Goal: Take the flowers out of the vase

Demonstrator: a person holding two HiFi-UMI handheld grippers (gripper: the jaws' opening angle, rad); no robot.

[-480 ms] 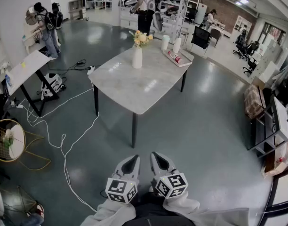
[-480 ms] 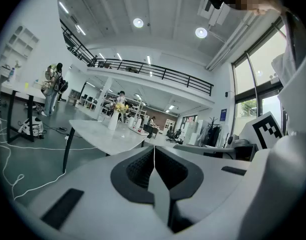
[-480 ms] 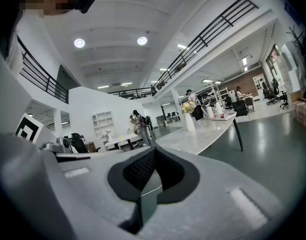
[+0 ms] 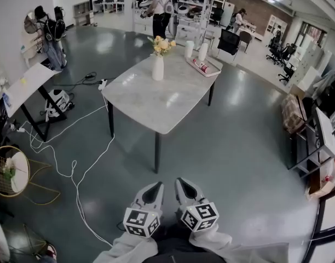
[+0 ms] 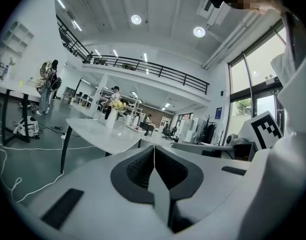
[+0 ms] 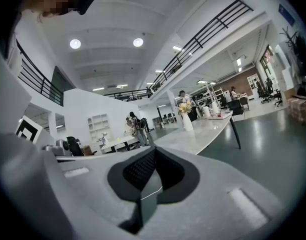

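1. Left claw (image 5: 154, 151): jaws together, pads meeting on a thin seam, nothing between them.
2. Right claw (image 6: 154, 154): jaws together as well, empty.
3. Both claws sit low in front of the person's body, side by side and just apart, marker cubes facing up, noses roughly level.
4. White vase (image 4: 157, 68): upright on the pale marble-look table (image 4: 156, 111), well ahead of both claws. In the left gripper view it is left of the jaw line, in the right gripper view right of it.
5. Flowers (image 4: 162, 45): yellow and cream bunch, in the vase, well apart from either claw.
6. Past the vase and off to its right as seen from the claws: two white cylinders (image 4: 189, 49) and a tray (image 4: 207, 71) with a red-and-white bottle lying in it.
7. White cable (image 4: 74, 169) runs over the grey floor, ahead-left of the left claw.
8. A person (image 4: 161, 7) stands beyond the table's far end.
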